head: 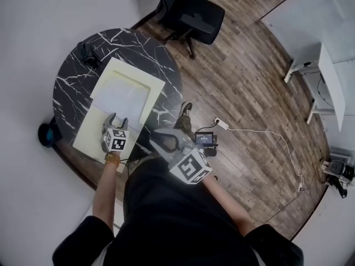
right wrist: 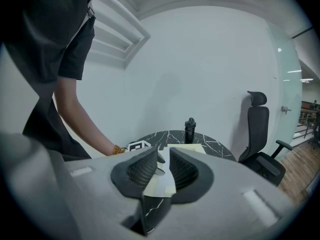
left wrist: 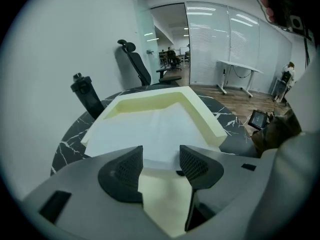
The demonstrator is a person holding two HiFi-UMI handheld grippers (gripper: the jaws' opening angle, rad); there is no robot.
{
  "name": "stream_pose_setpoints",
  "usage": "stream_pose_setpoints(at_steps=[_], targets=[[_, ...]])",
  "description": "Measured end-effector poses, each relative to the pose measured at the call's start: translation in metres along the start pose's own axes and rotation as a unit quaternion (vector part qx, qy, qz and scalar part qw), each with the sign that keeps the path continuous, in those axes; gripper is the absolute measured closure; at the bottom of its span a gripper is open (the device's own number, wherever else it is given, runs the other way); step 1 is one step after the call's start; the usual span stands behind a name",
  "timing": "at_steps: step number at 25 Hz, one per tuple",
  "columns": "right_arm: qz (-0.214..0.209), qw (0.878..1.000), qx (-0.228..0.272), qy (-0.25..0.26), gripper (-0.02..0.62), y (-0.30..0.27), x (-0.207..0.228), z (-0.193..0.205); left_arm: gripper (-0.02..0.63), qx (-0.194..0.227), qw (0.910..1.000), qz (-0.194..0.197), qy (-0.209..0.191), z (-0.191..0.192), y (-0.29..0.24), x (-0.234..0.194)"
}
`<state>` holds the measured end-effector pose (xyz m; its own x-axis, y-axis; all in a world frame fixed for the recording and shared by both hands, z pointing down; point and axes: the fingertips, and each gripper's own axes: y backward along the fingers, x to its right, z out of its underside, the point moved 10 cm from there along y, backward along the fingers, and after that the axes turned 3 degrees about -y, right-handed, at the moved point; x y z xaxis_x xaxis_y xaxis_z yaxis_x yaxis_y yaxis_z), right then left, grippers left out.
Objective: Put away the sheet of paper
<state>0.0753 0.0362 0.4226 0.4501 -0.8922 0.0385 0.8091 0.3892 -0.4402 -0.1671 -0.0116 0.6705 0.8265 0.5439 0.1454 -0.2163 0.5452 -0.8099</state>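
Observation:
The white sheet of paper (head: 123,96) (left wrist: 150,129) lies flat inside a pale yellow foam tray (head: 97,132) (left wrist: 205,114) on the round black marble table (head: 72,76). My left gripper (head: 116,121) (left wrist: 161,156) hovers over the tray's near end. Its jaws are open wide, the paper's near edge lies just ahead of them, and nothing is pinched. My right gripper (head: 163,140) (right wrist: 162,156) is held off the table's near right edge. Its jaws stand a narrow gap apart with nothing between them.
A black bottle (head: 89,54) (left wrist: 87,99) (right wrist: 189,130) stands at the table's far edge. A black office chair (head: 194,13) (left wrist: 137,66) is behind the table. A small device (head: 206,139) and a power strip (head: 222,124) lie on the wood floor. White desk (head: 333,76) at right.

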Motion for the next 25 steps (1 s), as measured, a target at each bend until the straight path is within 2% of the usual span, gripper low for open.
stream_pose_setpoints(at_steps=[8, 14, 20, 25], targets=[[0.016, 1.0, -0.005, -0.006, 0.528, 0.012, 0.004, 0.003, 0.362, -0.041, 0.9976, 0.046, 0.033, -0.007, -0.04, 0.0], [0.028, 1.0, -0.003, -0.012, 0.528, 0.017, 0.01, 0.011, 0.362, -0.069, 0.9927, 0.073, 0.067, -0.004, -0.049, 0.0], [0.018, 1.0, 0.0, -0.013, 0.528, 0.012, 0.011, 0.009, 0.364, -0.05, 0.9959, 0.033, 0.068, 0.005, -0.037, 0.002], [0.018, 1.0, -0.001, -0.014, 0.528, 0.012, 0.013, 0.01, 0.364, -0.052, 0.9956, 0.035, 0.07, 0.02, -0.026, 0.0]])
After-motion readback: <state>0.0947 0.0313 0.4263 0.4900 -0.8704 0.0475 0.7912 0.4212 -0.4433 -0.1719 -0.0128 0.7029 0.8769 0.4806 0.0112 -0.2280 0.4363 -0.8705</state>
